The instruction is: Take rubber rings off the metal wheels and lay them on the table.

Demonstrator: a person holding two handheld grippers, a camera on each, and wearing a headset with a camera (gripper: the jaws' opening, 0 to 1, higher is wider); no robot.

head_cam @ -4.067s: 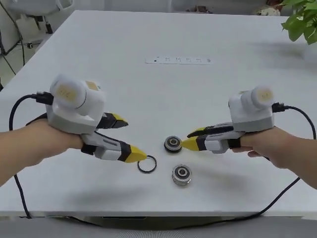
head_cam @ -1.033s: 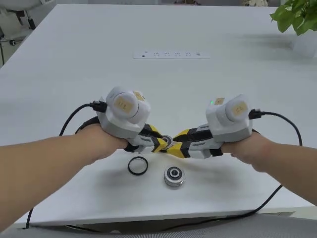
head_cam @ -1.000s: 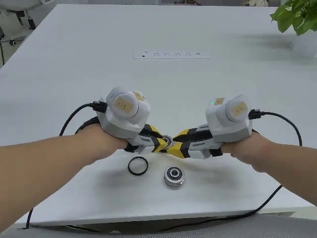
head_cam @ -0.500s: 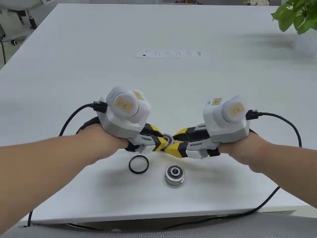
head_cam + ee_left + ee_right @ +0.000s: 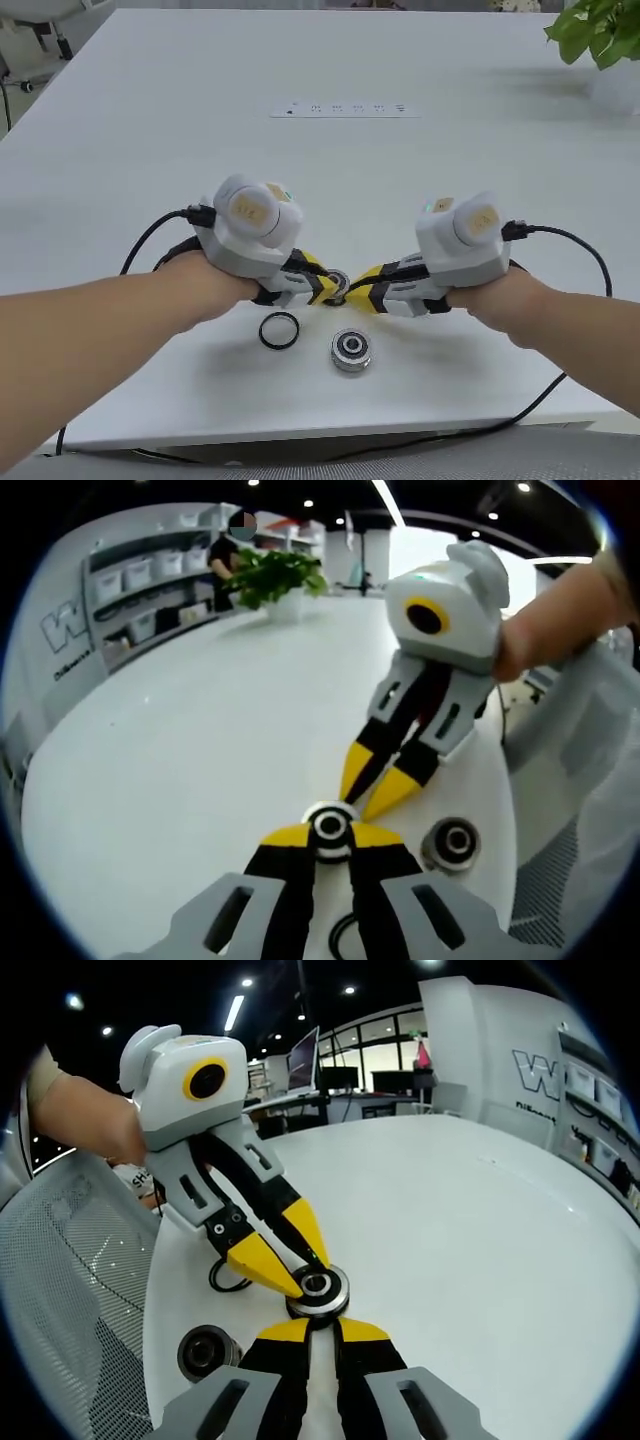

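Note:
A metal wheel (image 5: 337, 285) with a black rubber ring on its rim sits between both grippers, just above the white table (image 5: 300, 170). My left gripper (image 5: 328, 291) is shut on this wheel (image 5: 330, 825). From the other side my right gripper (image 5: 354, 291) has its jaws drawn together at the rim of the wheel (image 5: 318, 1288), on the rubber ring. In the left gripper view the right gripper (image 5: 372, 785) comes in from above; in the right gripper view the left gripper (image 5: 293, 1272) does. A loose black ring (image 5: 279, 331) lies flat near the front edge. A second wheel (image 5: 351, 348) stands beside it.
A white power strip (image 5: 345, 109) lies far back on the table. A green plant (image 5: 595, 35) stands at the back right corner. Black cables trail from both grippers over the table's front edge. The second wheel (image 5: 450, 842) (image 5: 205, 1352) lies close under the grippers.
Four seconds ago the grippers were apart and open with the wheel on the table; now both have closed in on it. Over the last second little has moved.

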